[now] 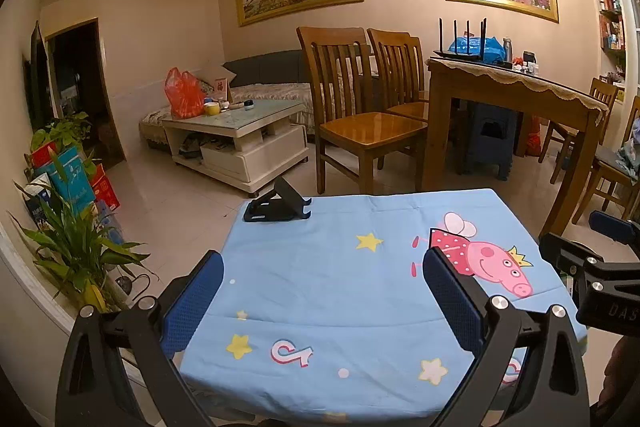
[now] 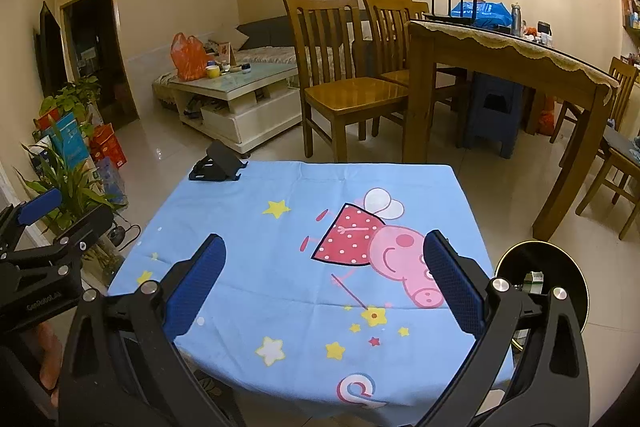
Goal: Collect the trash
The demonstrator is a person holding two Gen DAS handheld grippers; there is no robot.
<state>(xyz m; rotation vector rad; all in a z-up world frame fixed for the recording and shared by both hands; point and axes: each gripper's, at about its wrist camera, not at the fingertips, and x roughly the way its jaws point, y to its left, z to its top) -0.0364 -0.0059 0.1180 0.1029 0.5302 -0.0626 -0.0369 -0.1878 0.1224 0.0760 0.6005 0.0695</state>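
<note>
Nearest, the left gripper point(image 1: 322, 301) and right gripper point(image 2: 324, 285) are held spread wide and empty above the blue cloth point(image 2: 280, 247). At the near right, a black bin point(image 2: 560, 275) is seen holding what may be light, crushable cartons point(image 2: 534, 281), best pinched by an edge. Farther off, a phone stand point(image 2: 218, 163) is set.
</note>
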